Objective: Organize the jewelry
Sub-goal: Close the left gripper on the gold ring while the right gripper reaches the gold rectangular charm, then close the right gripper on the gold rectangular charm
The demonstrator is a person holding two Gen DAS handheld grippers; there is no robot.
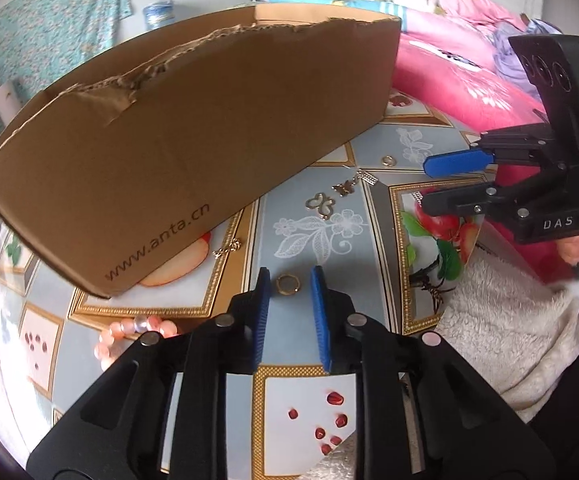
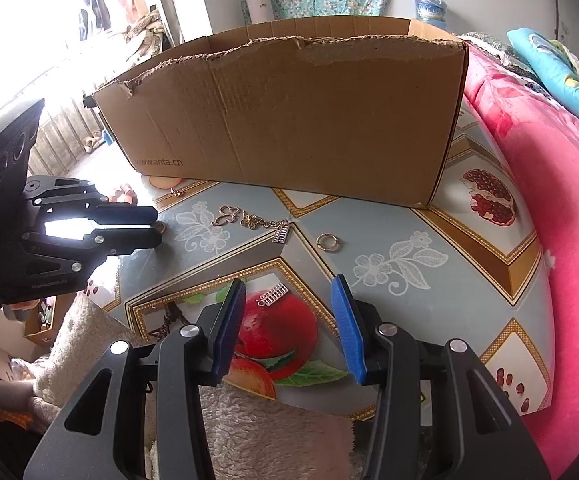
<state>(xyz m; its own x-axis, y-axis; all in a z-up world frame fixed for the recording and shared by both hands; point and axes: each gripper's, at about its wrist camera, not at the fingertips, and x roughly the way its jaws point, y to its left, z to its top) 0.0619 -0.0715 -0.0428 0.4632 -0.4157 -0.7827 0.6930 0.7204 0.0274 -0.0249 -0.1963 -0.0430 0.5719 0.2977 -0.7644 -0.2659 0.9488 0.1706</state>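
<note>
Jewelry lies on a patterned tablecloth in front of an open cardboard box (image 1: 193, 128) (image 2: 301, 120). My left gripper (image 1: 289, 276) is open, its blue fingertips either side of a gold ring (image 1: 288, 283); it also shows in the right wrist view (image 2: 157, 226). My right gripper (image 2: 289, 288) is open just above a small silver comb-like charm (image 2: 273, 294); it shows in the left wrist view (image 1: 425, 182). Between lie a gold butterfly outline (image 1: 321, 205) (image 2: 225, 216), a bronze butterfly on a chain (image 1: 343, 188) (image 2: 251, 220), a silver rectangular charm (image 2: 282, 235) and another ring (image 1: 388, 161) (image 2: 328, 242).
A pink bead bracelet (image 1: 129, 332) lies by the left gripper's base. A small gold chain piece (image 1: 227, 249) lies at the box's foot. A white fluffy towel (image 1: 509, 328) (image 2: 273, 432) hangs over the table's near edge. Pink bedding (image 2: 561, 208) borders the table.
</note>
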